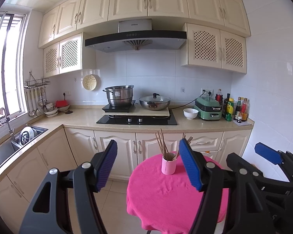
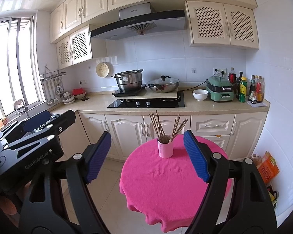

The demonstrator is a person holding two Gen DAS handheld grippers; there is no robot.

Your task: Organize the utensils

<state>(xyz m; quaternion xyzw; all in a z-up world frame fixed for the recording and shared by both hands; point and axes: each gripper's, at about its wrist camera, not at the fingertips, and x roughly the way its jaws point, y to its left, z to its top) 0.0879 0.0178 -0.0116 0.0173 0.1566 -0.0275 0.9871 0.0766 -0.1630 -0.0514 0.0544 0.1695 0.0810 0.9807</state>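
1. Desk (image 1: 166,195): round, draped in a bright pink cloth (image 2: 166,185), standing on the tiled kitchen floor in front of the lower cabinets. Apart from item 2, its top shows nothing in either view, though each gripper hides part of its right side.

2. Cup (image 2: 165,147): pink, upright, near the far edge of the desk, roughly central. It serves as the utensil holder.

3. Chopsticks (image 2: 162,126): a bundle of brown sticks standing in the cup, tips fanned outward in two loose clusters, one leaning left and one leaning right. All visible sticks are already inside the cup; none lies loose on the cloth.

4. Left gripper (image 1: 148,163): jaws spread wide, nothing between the blue pads. It hangs short of the near edge of the desk, well apart from the cup.

5. Right gripper (image 2: 147,156): jaws likewise spread and holding nothing, level with the left gripper and beside it, also short of the desk.

6. Other utensils: ladles and spoons (image 1: 36,105) hang from a wall rack by the window, across the room on the kitchen worktop side; untouched.

7. Progress, as a judgement: either nothing has begun or the sticks are already gathered; the pictures cannot settle which. What seems left is tidying the splayed bundle or sorting the sticks, since neither gripper has made contact.
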